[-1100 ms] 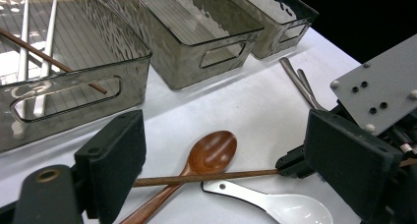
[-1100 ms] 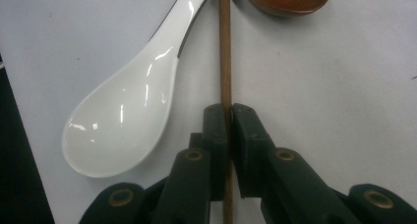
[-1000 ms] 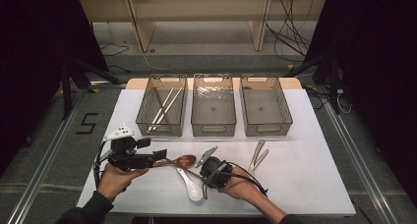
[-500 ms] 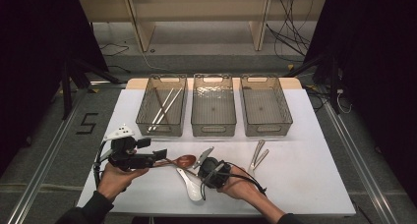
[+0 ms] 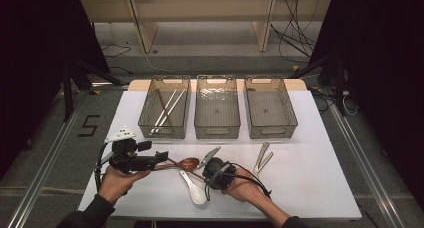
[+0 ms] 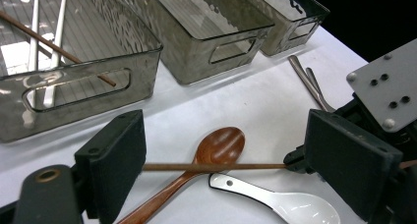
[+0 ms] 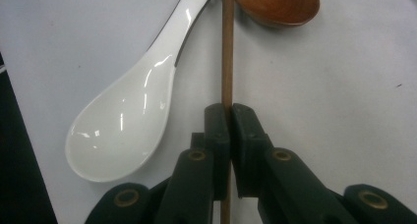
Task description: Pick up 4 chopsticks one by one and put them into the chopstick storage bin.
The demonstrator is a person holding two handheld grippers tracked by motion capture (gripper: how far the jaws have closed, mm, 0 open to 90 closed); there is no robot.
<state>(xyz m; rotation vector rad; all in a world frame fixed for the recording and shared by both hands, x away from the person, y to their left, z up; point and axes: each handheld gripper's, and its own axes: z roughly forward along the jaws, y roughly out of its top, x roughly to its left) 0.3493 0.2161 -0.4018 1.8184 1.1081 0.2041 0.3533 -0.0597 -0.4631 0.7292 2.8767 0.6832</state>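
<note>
You get even light from overhead on the white table point(image 5: 310, 173), with dark surroundings beyond it. Shadows stay soft and short. Glare streaks the white spoon point(image 7: 123, 130) and the clear bins point(image 6: 196, 42). Close up, the black jaws blur slightly, and the high view is a little grainy.

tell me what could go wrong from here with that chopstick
1. The right gripper pinches the thin chopstick near one end only; it may pivot or slip when lifted.
2. The chopstick lies across the wooden spoon and beside the white spoon; dragging it could shove either one.
3. The left gripper stands open around the chopstick's other end; if it closes off-centre, the chopstick could twist or drop.
</note>
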